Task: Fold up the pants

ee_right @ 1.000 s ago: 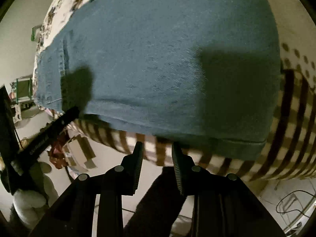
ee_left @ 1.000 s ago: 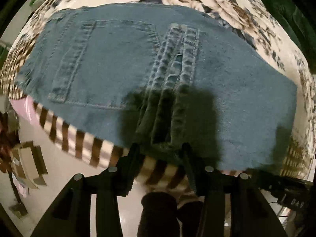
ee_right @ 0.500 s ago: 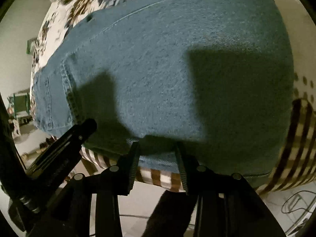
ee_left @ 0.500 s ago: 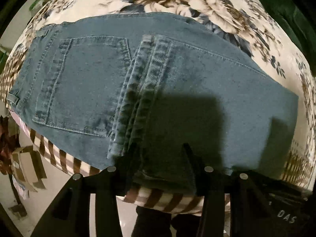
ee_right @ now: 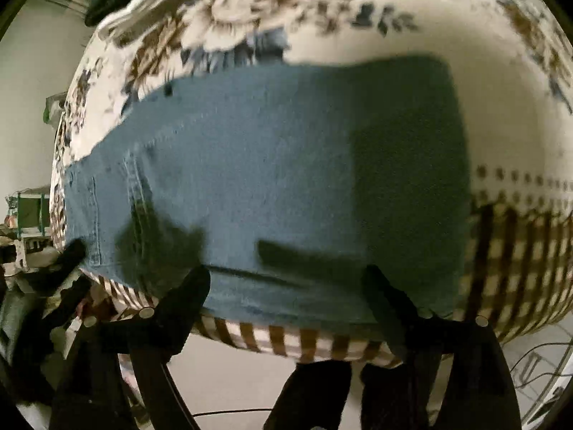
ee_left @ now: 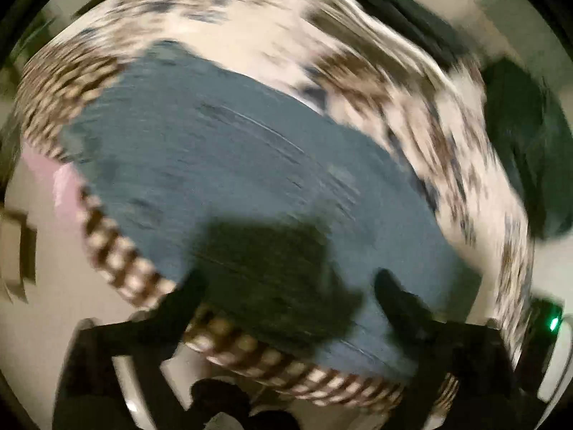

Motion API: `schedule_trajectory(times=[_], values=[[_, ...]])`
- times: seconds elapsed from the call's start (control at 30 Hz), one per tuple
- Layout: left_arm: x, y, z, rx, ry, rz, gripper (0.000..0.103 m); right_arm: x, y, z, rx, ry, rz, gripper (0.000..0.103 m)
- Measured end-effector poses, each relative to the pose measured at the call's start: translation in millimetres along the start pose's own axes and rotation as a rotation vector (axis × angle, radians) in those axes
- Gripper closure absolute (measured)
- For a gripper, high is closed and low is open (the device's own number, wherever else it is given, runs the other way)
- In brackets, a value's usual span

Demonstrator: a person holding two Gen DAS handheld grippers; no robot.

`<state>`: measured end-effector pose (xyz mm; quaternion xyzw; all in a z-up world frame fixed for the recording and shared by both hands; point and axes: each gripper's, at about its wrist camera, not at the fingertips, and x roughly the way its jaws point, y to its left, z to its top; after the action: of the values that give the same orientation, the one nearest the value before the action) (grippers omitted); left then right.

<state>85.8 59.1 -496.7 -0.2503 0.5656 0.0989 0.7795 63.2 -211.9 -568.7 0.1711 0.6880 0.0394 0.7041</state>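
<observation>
The blue denim pants (ee_right: 268, 186) lie folded flat on the bed near its front edge; they also show in the blurred left wrist view (ee_left: 232, 186). My left gripper (ee_left: 290, 286) is open and empty, its jaws spread wide just above the pants' near edge. My right gripper (ee_right: 286, 283) is open and empty too, its jaws wide apart over the near hem. The left gripper's finger (ee_right: 73, 251) shows at the left of the right wrist view, beside the waistband end.
The bed has a floral cover (ee_right: 250, 28) with a brown striped border (ee_right: 286, 340) hanging at the front edge. A dark green cloth (ee_left: 519, 136) lies at the far right. Floor with cables (ee_right: 537, 369) and clutter (ee_right: 25, 215) lies below.
Both grippers have opened wide, let go of the pants and pulled back and up. The left view has swung and is motion-blurred. The pants lie flat on the bed.
</observation>
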Motion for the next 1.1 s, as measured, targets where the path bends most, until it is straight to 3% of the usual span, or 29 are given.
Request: schedule_trajectory(times=[0.13,0.2,0.27,0.37,0.43,0.47,0.5,0.63,0.7,0.73,0.83,0.87,0.97,1.1], values=[[0.1,91.7,20.1,-0.27,-0.054,0.075,0.005,3.5,-8.7,7.9,0.016,0.021,-0.027,0.015],[1.4,132.0,27.5,-0.4,-0.113,0.075,0.005,11.6,-7.4,9.5,0.016,0.028,-0.061,0.015],[2.8,155.9,36.7,-0.462,-0.149,0.042,0.011,19.6,-9.1,7.9,0.013,0.037,-0.088,0.015],[7.1,170.2,54.7,-0.431,-0.186,0.017,0.062,33.5,-11.8,5.2,0.031,0.069,-0.112,0.015],[13.7,170.7,66.7,-0.395,-0.193,-0.012,0.071,42.0,-9.4,2.1,0.017,0.077,-0.147,0.015],[16.9,167.3,72.3,-0.377,-0.205,-0.001,0.084,47.1,-3.9,2.9,0.003,0.078,-0.166,0.015],[19.8,163.4,78.0,-0.363,-0.214,0.004,0.088,49.8,-1.0,1.7,-0.011,0.081,-0.192,0.015],[-9.4,152.7,80.8,-0.266,-0.318,-0.066,0.09,55.8,4.2,2.5,-0.012,0.083,-0.224,0.013],[-22.3,137.9,83.6,-0.188,-0.366,-0.06,0.09,57.8,4.5,3.2,-0.006,0.084,-0.23,0.013],[-19.6,136.6,86.3,-0.162,-0.362,-0.04,0.09,59.8,6.0,4.7,-0.003,0.085,-0.231,0.013],[22.2,162.9,93.7,-0.217,-0.226,0.015,0.087,61.2,6.5,2.2,-0.008,0.091,-0.237,0.013],[39.2,182.1,90.5,-0.279,-0.16,-0.021,0.085,63.0,8.9,2.6,-0.01,0.092,-0.238,0.013],[28.8,205.3,79.5,-0.382,-0.171,-0.182,0.082,66.5,13.5,6.4,-0.005,0.09,-0.225,0.013],[14.3,208.5,67.1,-0.392,-0.205,-0.219,0.043,62.5,4.9,4.1,-0.018,0.082,-0.222,0.013]])
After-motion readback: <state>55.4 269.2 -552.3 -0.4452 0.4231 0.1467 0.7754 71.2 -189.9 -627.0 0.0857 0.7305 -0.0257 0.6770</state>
